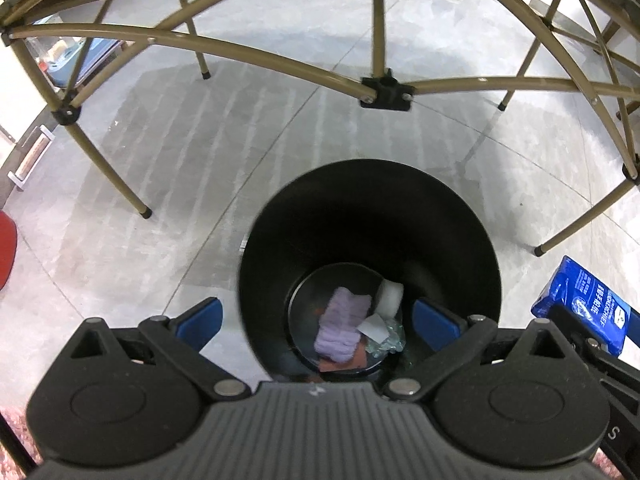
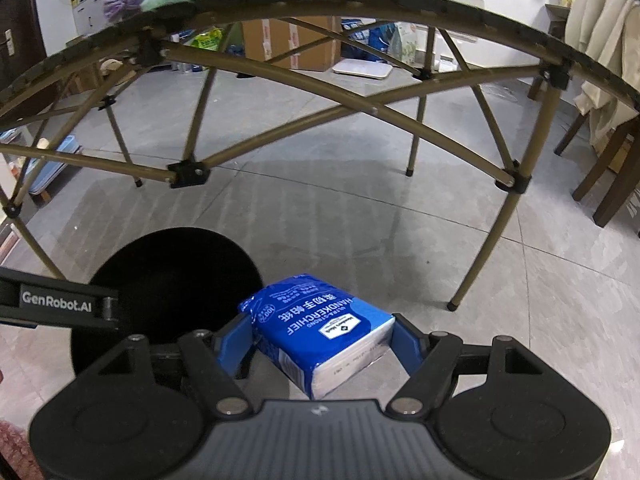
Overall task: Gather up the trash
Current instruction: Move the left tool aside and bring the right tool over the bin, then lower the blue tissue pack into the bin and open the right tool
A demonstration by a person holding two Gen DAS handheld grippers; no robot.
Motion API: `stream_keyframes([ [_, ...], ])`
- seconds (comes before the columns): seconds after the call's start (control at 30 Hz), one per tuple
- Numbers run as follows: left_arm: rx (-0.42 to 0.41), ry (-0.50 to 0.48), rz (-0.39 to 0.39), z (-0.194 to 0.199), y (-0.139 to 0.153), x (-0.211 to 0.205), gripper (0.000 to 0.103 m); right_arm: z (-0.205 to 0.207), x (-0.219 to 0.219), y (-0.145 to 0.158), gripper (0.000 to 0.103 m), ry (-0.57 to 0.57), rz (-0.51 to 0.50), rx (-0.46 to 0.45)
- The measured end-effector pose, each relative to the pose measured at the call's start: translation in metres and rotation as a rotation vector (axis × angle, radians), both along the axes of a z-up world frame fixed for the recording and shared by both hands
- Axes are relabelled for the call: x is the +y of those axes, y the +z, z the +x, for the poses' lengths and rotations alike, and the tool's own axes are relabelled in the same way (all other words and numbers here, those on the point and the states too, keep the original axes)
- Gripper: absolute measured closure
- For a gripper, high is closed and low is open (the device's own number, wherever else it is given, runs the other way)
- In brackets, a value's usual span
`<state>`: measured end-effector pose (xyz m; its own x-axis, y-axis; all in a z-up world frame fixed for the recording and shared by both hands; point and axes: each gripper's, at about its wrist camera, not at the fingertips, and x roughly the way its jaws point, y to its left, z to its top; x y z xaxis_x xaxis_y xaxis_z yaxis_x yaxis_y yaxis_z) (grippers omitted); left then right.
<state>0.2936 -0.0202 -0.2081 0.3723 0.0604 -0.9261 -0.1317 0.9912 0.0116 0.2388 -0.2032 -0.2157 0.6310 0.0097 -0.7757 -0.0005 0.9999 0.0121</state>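
Folding surface frame (image 2: 280,92) spans the tiled floor (image 2: 360,220) behind a black bin (image 1: 368,216). Right tool (image 2: 320,344) clenches a blue handkerchief pack (image 2: 320,328), glossy, white-ended. Left tool (image 1: 316,320) released, straddling the bin rim.

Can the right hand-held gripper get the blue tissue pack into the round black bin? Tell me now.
Probably yes. The right hand-held gripper holds the blue tissue pack just beside the round black bin, whose mouth stands open with nothing between.
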Motion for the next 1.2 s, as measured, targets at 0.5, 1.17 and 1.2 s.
stream_keyframes([
  [0.5,-0.019,0.07,-0.01,-0.018,0.016,0.055,0.0,0.004,0.054,0.009,0.03,0.097,-0.007,-0.002],
  [1.17,-0.004,0.166,0.002,-0.03,0.013,0.107,0.0,0.015,0.11,-0.008,0.03,0.165,-0.016,0.056],
  [1.2,-0.002,0.171,0.003,-0.03,0.013,0.109,0.0,0.015,0.111,-0.009,0.03,0.165,-0.016,0.062],
])
